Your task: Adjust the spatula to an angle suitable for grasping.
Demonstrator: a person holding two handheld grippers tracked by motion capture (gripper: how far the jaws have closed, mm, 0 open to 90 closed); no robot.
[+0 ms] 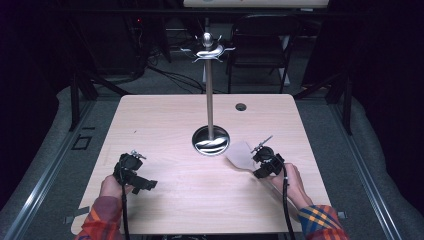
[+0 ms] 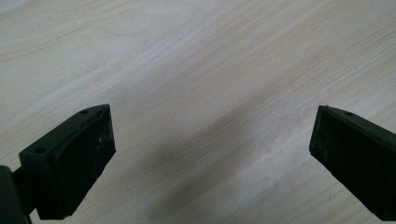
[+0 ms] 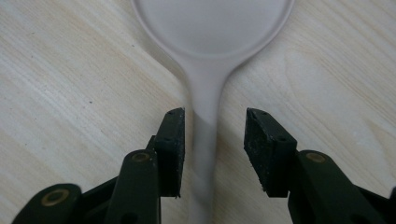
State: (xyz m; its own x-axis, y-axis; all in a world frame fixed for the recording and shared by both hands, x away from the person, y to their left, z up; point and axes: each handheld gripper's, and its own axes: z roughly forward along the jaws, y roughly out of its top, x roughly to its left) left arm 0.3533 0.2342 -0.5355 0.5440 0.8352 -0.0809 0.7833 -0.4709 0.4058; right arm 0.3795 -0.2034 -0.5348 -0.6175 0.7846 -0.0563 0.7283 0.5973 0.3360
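A pale, frosted spoon [image 1: 239, 153] lies flat on the wooden table [image 1: 165, 115], just right of a metal stand's round base. In the right gripper view its round bowl [image 3: 215, 28] is at the top and its handle runs down between the two jaws. My right gripper [image 3: 215, 140] straddles that handle with a narrow gap on each side, so the pads do not press on it. In the high view my right gripper [image 1: 254, 162] sits at the spoon's near end. My left gripper [image 2: 212, 144] stands wide open over bare wood, at the table's front left [image 1: 134, 177].
A tall metal stand [image 1: 210, 95] with curved hooks at its top rises from a shiny round base [image 1: 211, 141] in the middle of the table. A small dark hole [image 1: 241, 107] is in the tabletop at the back right. A black chair [image 1: 260, 45] stands behind the table.
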